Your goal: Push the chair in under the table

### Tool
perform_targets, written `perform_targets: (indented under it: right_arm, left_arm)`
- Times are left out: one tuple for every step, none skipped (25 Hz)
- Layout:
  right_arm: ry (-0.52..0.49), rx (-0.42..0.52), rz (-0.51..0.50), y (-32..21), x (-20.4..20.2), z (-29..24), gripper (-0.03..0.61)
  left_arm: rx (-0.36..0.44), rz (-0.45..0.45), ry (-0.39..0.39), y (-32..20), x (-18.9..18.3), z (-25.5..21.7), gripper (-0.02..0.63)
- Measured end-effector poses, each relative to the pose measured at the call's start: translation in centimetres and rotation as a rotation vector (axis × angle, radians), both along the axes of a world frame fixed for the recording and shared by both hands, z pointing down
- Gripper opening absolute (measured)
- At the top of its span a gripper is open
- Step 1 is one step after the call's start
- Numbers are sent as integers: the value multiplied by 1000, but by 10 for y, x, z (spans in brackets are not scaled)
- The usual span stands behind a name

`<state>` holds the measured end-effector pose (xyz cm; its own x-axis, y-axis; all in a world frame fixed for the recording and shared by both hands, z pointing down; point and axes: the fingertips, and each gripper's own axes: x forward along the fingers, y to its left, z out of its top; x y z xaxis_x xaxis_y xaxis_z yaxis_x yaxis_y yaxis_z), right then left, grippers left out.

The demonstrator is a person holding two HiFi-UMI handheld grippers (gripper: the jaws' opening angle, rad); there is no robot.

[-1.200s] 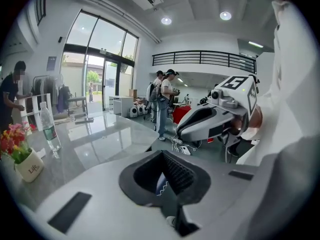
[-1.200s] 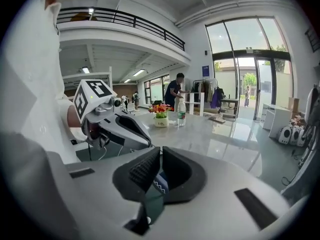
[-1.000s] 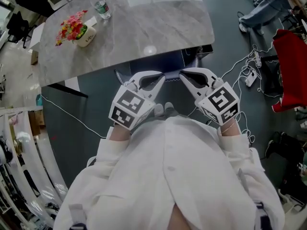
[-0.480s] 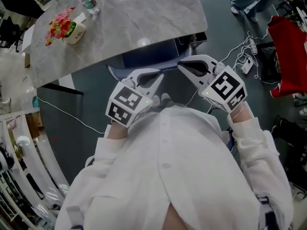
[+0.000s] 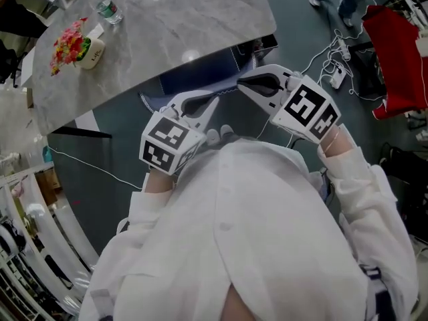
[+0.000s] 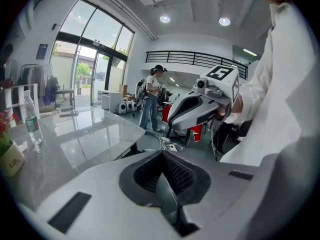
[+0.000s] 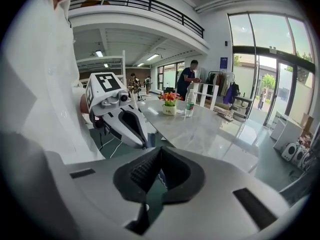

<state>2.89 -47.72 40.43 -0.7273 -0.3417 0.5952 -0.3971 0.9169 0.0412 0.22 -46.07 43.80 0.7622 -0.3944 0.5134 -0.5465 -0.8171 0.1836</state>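
The dark blue chair (image 5: 200,77) with white stitching stands tucked under the near edge of the grey marble table (image 5: 187,25), and only a strip of it shows in the head view. My left gripper (image 5: 215,101) is shut and empty, its tips pointing at that strip. My right gripper (image 5: 241,85) is also shut and empty, close beside it at the chair's edge. Whether either tip touches the chair I cannot tell. In the left gripper view the shut jaws (image 6: 161,156) face the table (image 6: 75,139). In the right gripper view the shut jaws (image 7: 159,156) face the table (image 7: 200,129).
A flower pot (image 5: 73,45) and a water bottle (image 5: 107,9) stand at the table's far left. Cables and a power strip (image 5: 334,55) lie on the floor to the right, near a red cloth (image 5: 398,52). A white rack (image 5: 20,226) stands at the left. A person (image 6: 152,96) stands beyond the table.
The head view has swung, so the table and flower pot sit further up and left. The right gripper has turned a little. Both grippers stay at the chair's edge.
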Motion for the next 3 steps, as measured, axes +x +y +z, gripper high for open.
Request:
perform_targets:
  right_arm:
    - [2,2,4,-3,1,0,31]
    - [3,5,10,-5,2,-1,31]
    - [5,7,17,-8,3,-1,31]
  left_arm:
    - [3,3,-1,-2,1,0,14]
    - [5,6,-2,-4,2,1,14]
    - [7,9,-3,-5,3,1,14]
